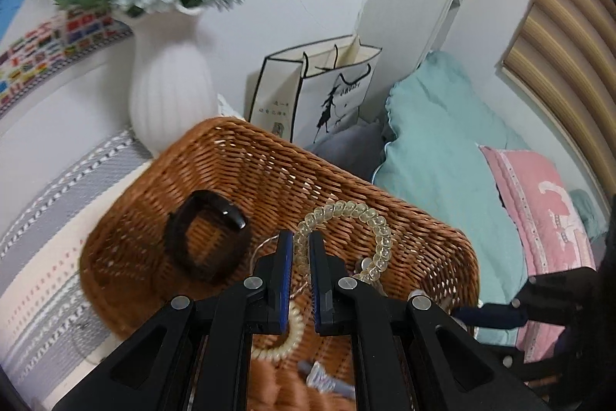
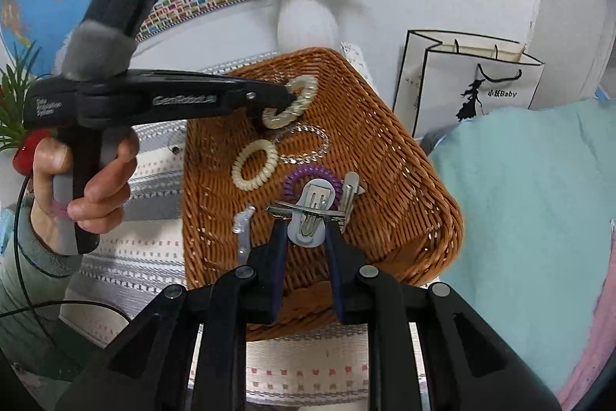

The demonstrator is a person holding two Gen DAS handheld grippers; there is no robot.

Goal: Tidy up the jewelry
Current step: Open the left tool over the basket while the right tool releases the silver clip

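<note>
My left gripper (image 1: pixel 301 241) is shut on a pale yellow bead bracelet (image 1: pixel 379 234) and holds it over the brown wicker basket (image 1: pixel 238 156). The same gripper (image 2: pixel 283 101) and bracelet (image 2: pixel 296 101) show over the basket's far end (image 2: pixel 385 126) in the right wrist view. A black wristband (image 1: pixel 208 237) lies in the basket. My right gripper (image 2: pixel 306 222) is over the basket's near part, its jaws either side of a grey snap hair clip (image 2: pixel 310 218). A cream spiral hair tie (image 2: pixel 254 169), a silver chain (image 2: pixel 304 145), a purple spiral tie (image 2: pixel 308 176) and silver clips (image 2: pixel 350 195) lie in the basket.
A white ribbed vase (image 1: pixel 169 83) of blue flowers stands behind the basket on a striped cloth (image 1: pixel 50 257). A white paper bag (image 2: pixel 469 83) stands at the back right. Teal bedding (image 2: pixel 531 199) and a pink pillow (image 1: pixel 539 210) lie to the right.
</note>
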